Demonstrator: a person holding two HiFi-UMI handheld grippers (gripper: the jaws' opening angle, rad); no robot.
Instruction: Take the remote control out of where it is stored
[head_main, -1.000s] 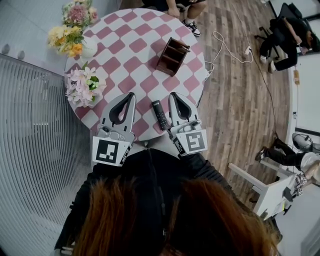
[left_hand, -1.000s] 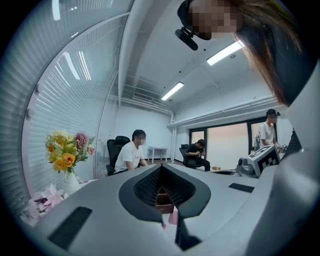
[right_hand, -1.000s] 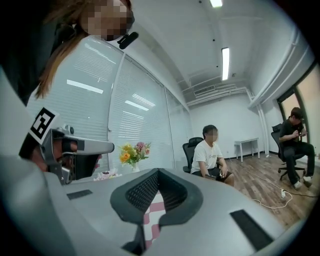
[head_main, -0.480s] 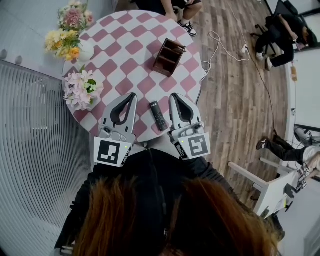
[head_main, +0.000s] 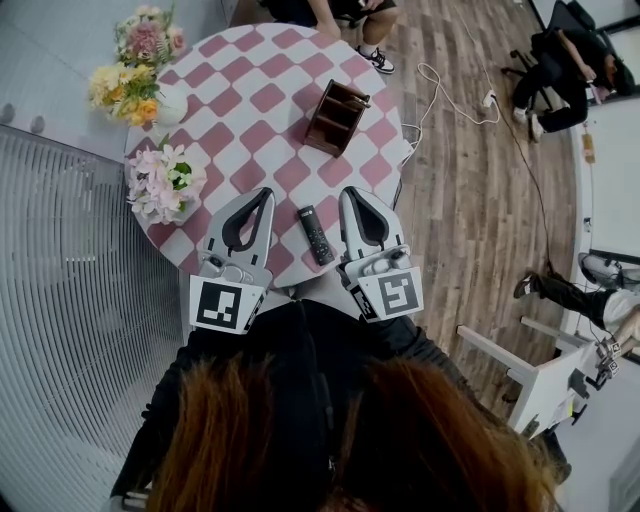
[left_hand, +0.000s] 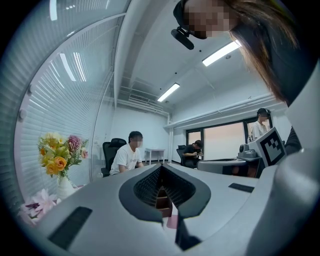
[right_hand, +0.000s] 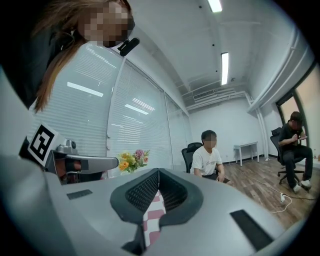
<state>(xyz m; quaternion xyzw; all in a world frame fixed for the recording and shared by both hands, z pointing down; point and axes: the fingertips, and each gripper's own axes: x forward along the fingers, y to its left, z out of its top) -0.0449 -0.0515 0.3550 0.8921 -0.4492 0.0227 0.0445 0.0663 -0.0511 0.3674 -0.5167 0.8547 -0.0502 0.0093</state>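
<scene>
Between my two grippers, on the checked table, lies the remote. It is flat, its length runs roughly the way the jaws point, and it is nearer the right gripper than the left gripper; neither appears to touch it. Both grippers are closed tip to tip and carry nothing. The left gripper view shows only the distant holder through the gap behind its joined tips, and the right gripper view shows only tablecloth. The wooden holder stands well ahead of the right gripper's tips, and no remote shows in it, so I judge the removal done and the step in hand to be clearing away. To do this well, I would hold both grippers level, draw them straight back towards me, and avoid sweeping either one inward, where a jaw's flank could push the remote. A pink bouquet stands just outside the left gripper, so I would not swing that gripper outward either. If a fresh hold were wanted, I would spread the right jaws first and close them across the remote's narrow width.
</scene>
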